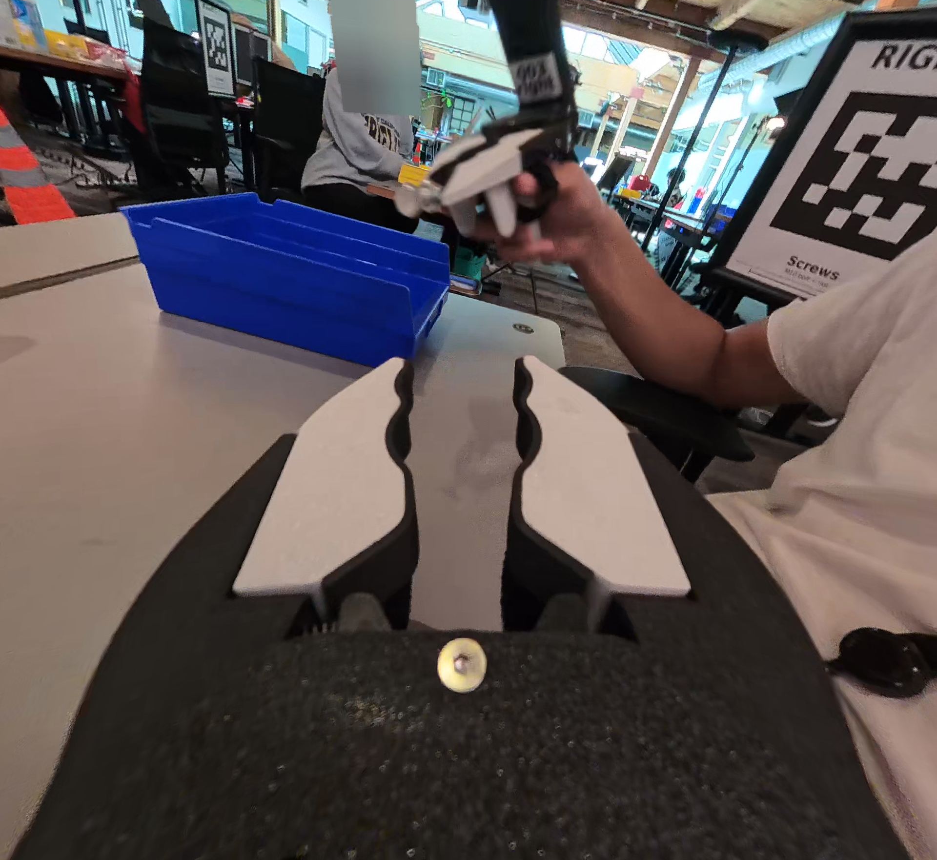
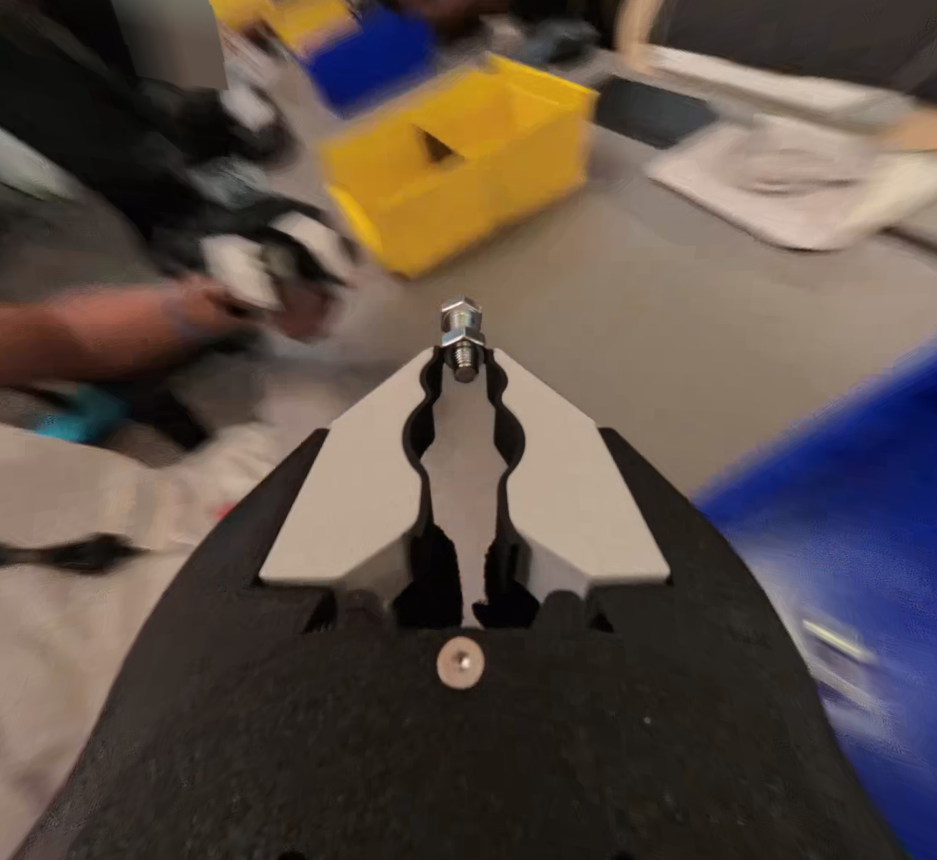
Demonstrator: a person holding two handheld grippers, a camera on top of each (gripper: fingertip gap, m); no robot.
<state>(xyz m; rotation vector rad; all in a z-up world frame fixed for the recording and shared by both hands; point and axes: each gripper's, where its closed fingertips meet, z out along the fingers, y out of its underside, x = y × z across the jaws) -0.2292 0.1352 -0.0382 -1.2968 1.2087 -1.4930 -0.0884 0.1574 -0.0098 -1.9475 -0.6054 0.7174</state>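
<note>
Silver-coloured, a bolt (image 2: 460, 344) with a nut threaded on it is pinched at the very tips of the right gripper (image 2: 461, 364), raised above the grey table (image 2: 659, 328) near the yellow bin (image 2: 456, 186). With so little thread caught, the bolt could be twisted or dropped by any jolt. Nothing is held by the left gripper (image 1: 461, 369), whose fingers are spread wide over the table just beside the blue bin (image 1: 284, 278).

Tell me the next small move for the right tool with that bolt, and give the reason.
Probably carry the right tool toward the yellow bin ahead. Its fingertips grip a silver bolt with a nut threaded on, held clear above the grey table, and the left tool is open and empty, so it has no further part in the hold.
</note>
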